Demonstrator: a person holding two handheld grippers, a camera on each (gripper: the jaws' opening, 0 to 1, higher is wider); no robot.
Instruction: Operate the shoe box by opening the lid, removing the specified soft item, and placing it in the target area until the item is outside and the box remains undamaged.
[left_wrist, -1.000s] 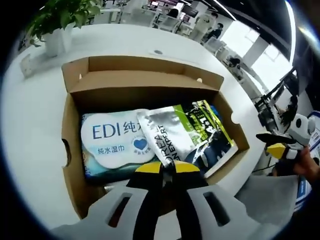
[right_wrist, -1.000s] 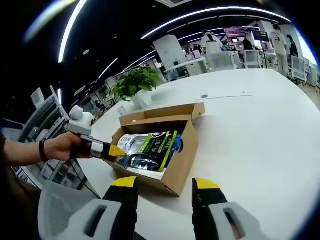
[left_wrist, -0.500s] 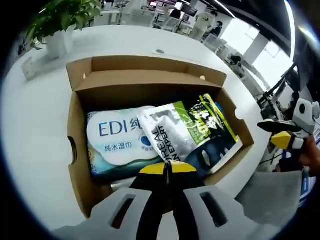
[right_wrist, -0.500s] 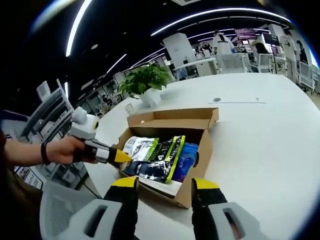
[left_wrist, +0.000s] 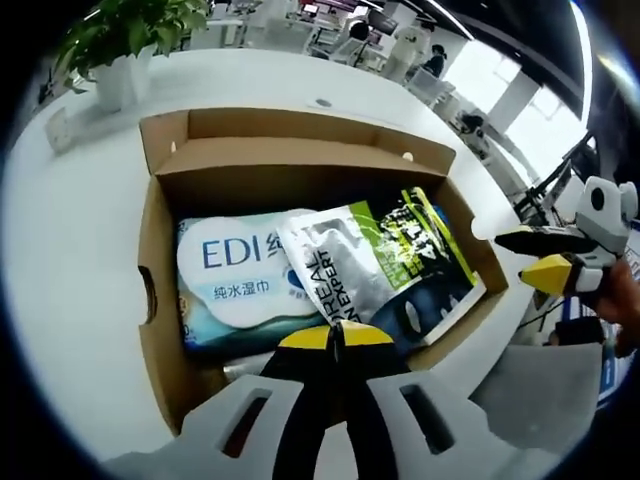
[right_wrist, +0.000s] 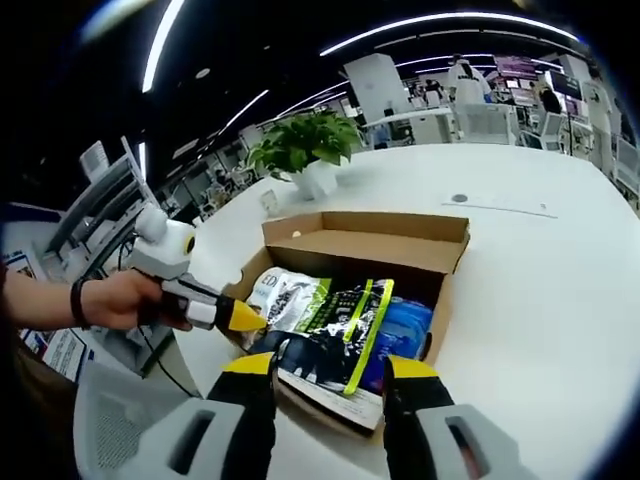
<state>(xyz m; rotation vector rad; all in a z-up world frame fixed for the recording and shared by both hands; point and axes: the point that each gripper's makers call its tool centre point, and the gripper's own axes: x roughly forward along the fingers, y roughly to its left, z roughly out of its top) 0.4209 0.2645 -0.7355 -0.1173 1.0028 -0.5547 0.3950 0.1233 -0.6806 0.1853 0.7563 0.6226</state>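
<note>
The box stands open on the white table, lid folded back, and inside lie a wipes pack printed "EDI" and, overlapping it, a silver-green pouch resting on something blue. In the right gripper view the same box sits nearer and larger than a second ago, as that camera has closed in; the pouch and the blue item beneath it show more fully.

The left gripper has its yellow tips pressed together at the box's near wall, just at the pouch's lower edge; whether it pinches the pouch or only touches it I cannot tell, since the tips cover that spot. Its place has hardly changed against the box since the earlier frames. In the right gripper view it comes in from the left, held by a hand, tip at the box's near corner.

The right gripper has its jaws spread apart, holding nothing, above the near rim. In the left gripper view it has risen higher at the right edge than before.

A potted plant stands behind the box. The wipes pack's far end is hidden by the pouch.
</note>
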